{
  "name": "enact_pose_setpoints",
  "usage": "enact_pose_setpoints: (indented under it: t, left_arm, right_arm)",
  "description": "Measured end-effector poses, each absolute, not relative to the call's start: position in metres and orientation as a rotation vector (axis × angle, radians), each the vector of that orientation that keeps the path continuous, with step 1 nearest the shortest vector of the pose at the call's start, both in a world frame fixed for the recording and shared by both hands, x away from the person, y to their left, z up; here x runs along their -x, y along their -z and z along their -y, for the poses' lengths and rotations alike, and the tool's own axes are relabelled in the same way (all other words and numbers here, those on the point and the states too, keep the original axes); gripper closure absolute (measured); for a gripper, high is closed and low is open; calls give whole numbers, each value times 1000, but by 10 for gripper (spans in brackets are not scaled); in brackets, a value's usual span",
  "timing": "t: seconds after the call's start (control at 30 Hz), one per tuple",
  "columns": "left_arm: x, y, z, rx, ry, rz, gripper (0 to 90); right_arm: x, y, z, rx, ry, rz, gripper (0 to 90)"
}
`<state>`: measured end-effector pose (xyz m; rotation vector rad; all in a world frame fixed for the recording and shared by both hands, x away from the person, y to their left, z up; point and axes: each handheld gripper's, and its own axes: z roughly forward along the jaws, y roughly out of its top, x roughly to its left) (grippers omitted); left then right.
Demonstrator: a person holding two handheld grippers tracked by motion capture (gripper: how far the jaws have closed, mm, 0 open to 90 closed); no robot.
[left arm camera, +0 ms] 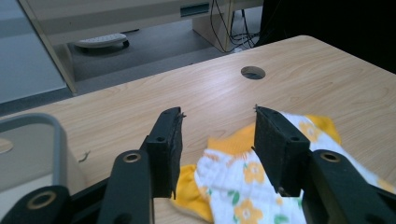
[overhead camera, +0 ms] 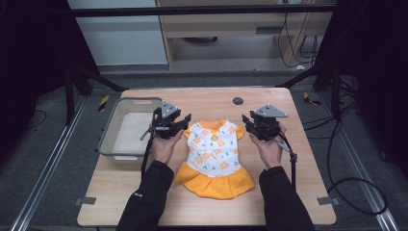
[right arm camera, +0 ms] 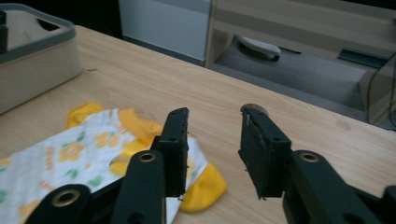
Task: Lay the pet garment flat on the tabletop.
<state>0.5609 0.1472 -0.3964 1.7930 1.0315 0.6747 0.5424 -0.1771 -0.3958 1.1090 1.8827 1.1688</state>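
A small white dress with orange flowers and an orange skirt (overhead camera: 214,156) lies flat in the middle of the wooden table (overhead camera: 288,159), collar toward the far side. My left gripper (overhead camera: 185,123) hovers at its left shoulder, open, nothing between the jaws. In the left gripper view the dress's orange collar and sleeve (left arm camera: 233,172) lie below my open left gripper (left arm camera: 217,116). My right gripper (overhead camera: 246,122) stands open at the dress's right sleeve. The right gripper view has that orange-edged sleeve (right arm camera: 201,186) under my open right gripper (right arm camera: 212,116).
A grey-rimmed empty bin (overhead camera: 111,126) sits at the table's left side, close to my left hand. A round cable hole (overhead camera: 237,101) is in the table's far part. Cables trail on the floor to the right.
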Motion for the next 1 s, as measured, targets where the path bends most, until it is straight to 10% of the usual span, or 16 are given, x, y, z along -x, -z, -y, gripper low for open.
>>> enact_pose_setpoints:
  t: [0.43, 1.0]
  left_arm:
    - [-491, 387, -188, -1847, -584, -955, 420]
    - [-432, 457, -188, -2039, -506, -904, 417]
  right_arm:
    - [-473, 397, 189, -1042, -1261, -2038, 435]
    - [-418, 456, 201, -1111, -1201, -2180, 443]
